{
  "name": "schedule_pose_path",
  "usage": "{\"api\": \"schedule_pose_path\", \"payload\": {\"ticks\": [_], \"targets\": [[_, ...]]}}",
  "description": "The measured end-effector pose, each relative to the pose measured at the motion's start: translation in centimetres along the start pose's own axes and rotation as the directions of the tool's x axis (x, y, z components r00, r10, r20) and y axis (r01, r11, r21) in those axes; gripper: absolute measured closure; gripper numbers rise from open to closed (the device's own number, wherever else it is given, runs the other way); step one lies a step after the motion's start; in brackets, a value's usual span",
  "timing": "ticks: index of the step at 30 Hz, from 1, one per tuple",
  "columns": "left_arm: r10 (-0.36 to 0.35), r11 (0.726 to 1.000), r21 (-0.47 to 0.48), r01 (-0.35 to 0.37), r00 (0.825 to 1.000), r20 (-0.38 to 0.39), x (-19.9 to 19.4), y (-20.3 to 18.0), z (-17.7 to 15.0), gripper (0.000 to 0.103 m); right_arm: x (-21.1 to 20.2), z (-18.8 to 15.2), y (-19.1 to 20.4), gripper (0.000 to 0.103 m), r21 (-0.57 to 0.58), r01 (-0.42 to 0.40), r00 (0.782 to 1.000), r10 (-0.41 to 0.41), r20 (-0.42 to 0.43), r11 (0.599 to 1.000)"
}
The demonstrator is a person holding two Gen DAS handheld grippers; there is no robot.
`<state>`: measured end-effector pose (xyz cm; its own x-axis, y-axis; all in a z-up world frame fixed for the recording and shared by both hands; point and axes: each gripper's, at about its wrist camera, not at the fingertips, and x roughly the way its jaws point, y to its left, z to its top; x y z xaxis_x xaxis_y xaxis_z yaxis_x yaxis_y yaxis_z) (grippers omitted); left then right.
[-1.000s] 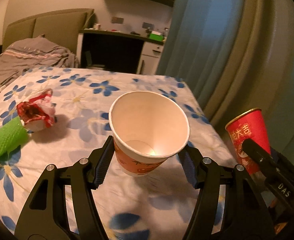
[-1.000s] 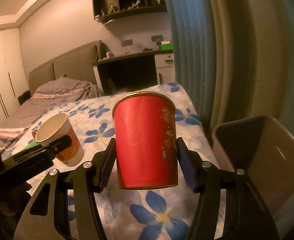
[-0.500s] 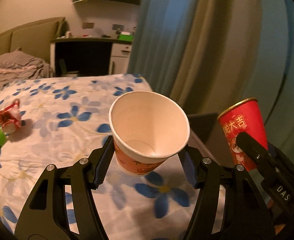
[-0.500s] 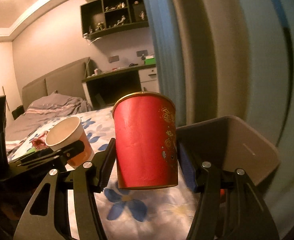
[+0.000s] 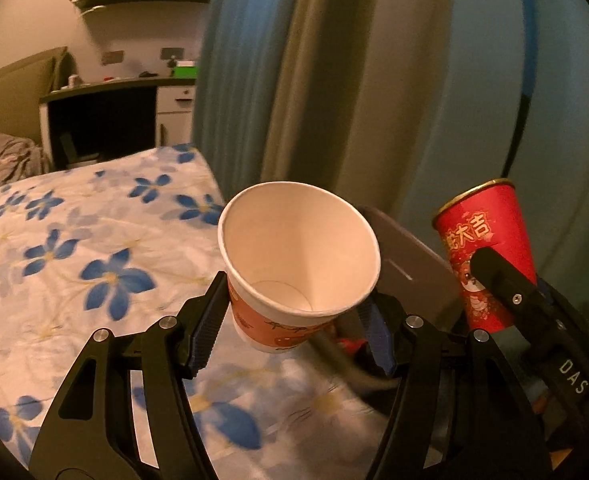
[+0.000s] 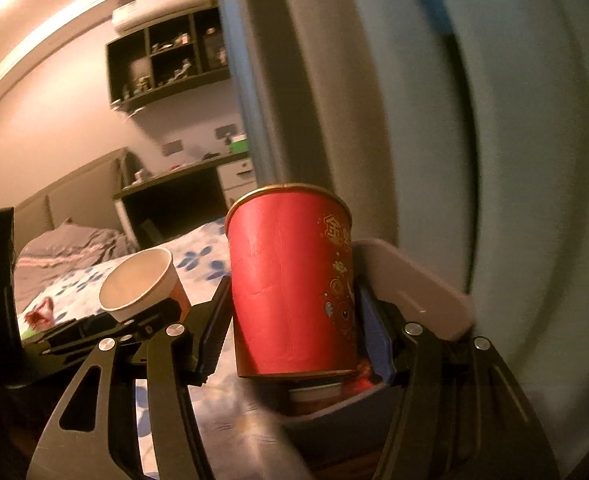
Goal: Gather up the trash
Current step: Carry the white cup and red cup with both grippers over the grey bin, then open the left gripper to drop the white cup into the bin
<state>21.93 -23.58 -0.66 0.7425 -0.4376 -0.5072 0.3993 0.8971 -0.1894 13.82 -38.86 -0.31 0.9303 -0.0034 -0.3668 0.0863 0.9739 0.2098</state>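
My left gripper [image 5: 294, 322] is shut on a white paper cup [image 5: 298, 256] with an orange print, held upright over the bed's right edge. My right gripper [image 6: 294, 328] is shut on a red paper cup [image 6: 290, 280] with gold lettering, upright, just above a grey bin [image 6: 418, 284] beside the bed. In the left wrist view the red cup [image 5: 486, 256] shows to the right, and the bin [image 5: 410, 268] stands behind the white cup. The right wrist view catches the white cup [image 6: 142, 280] at left. Red scraps [image 6: 368, 376] lie inside the bin.
A bed with a blue-flowered sheet [image 5: 74, 264] fills the left. A crumpled red wrapper [image 6: 40, 312] lies on it further back. Curtains [image 5: 334, 80] hang close behind the bin. A dark desk [image 5: 106, 120] and wall shelves stand at the far end.
Both grippers have swung to the right with their cups, off the middle of the bed toward the curtains. The bin has come under the red cup, and the wrapper has slid out of the left view.
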Motion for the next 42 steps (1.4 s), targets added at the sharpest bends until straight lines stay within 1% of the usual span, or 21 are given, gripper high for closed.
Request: {"api": "schedule_pose_path", "payload": {"ticks": [6, 11, 17, 24, 27, 28, 30, 31, 35, 39, 40, 41, 42], "targets": [[-0.041, 0.999, 0.015, 0.041, 0.999, -0.022, 3.0, -1.9, 0.1, 0.041, 0.2, 0.3, -2.3, 0.045, 0.035, 0.044, 0.999, -0.045, 0.020, 0.998], [-0.067, 0.997, 0.030, 0.069, 0.996, -0.052, 4.8, -3.1, -0.2, 0.041, 0.9, 0.4, -2.9, 0.045, 0.053, 0.066, 0.997, -0.068, 0.026, 0.996], [-0.118, 0.992, 0.040, 0.122, 0.989, -0.086, 6.5, -4.1, -0.6, 0.041, 1.6, 0.2, -3.3, 0.045, 0.068, 0.079, 0.997, -0.080, 0.022, 0.995], [-0.149, 0.986, 0.058, 0.159, 0.979, -0.142, 8.2, -4.6, -1.5, 0.040, 2.1, -0.1, -3.7, 0.044, 0.077, 0.082, 0.996, -0.083, 0.011, 0.994], [-0.157, 0.983, 0.067, 0.169, 0.975, -0.154, 8.5, -4.8, -1.8, 0.036, 2.5, -0.1, -4.0, 0.044, 0.076, 0.081, 0.997, -0.081, 0.001, 0.994], [-0.150, 0.984, 0.072, 0.162, 0.977, -0.153, 8.5, -4.7, -1.9, 0.033, 2.6, -0.2, -4.0, 0.044, 0.076, 0.079, 0.997, -0.079, -0.004, 0.994], [-0.128, 0.987, 0.079, 0.140, 0.982, -0.139, 8.3, -4.5, -2.1, 0.019, 2.9, -0.2, -4.2, 0.044, 0.078, 0.080, 0.997, -0.079, -0.012, 0.994], [-0.129, 0.988, 0.070, 0.139, 0.983, -0.131, 8.2, -4.2, -2.1, 0.018, 3.0, -0.3, -4.2, 0.044, 0.078, 0.080, 0.997, -0.080, -0.014, 0.994], [-0.128, 0.991, 0.023, 0.132, 0.983, -0.128, 7.4, -2.7, -2.1, 0.016, 3.4, -0.6, -4.3, 0.043, 0.082, 0.078, 0.997, -0.076, -0.032, 0.994], [-0.057, 0.998, -0.007, 0.056, 0.994, -0.088, 5.5, -0.4, -2.0, 0.014, 3.9, -1.1, -4.0, 0.043, 0.069, 0.075, 0.996, -0.072, -0.050, 0.995], [-0.029, 1.000, -0.010, 0.028, 0.996, -0.080, 5.0, 0.2, -2.0, 0.014, 4.0, -1.2, -3.9, 0.043, 0.068, 0.070, 0.996, -0.067, -0.055, 0.995], [0.017, 1.000, -0.011, -0.018, 0.998, -0.067, 4.2, 1.0, -2.0, 0.014, 4.2, -1.3, -3.7, 0.043, 0.065, 0.067, 0.996, -0.063, -0.060, 0.996], [0.042, 0.999, -0.017, -0.043, 0.998, -0.056, 3.5, 1.5, -2.1, 0.014, 4.3, -1.3, -3.6, 0.043, 0.060, 0.066, 0.996, -0.062, -0.063, 0.996]]}}
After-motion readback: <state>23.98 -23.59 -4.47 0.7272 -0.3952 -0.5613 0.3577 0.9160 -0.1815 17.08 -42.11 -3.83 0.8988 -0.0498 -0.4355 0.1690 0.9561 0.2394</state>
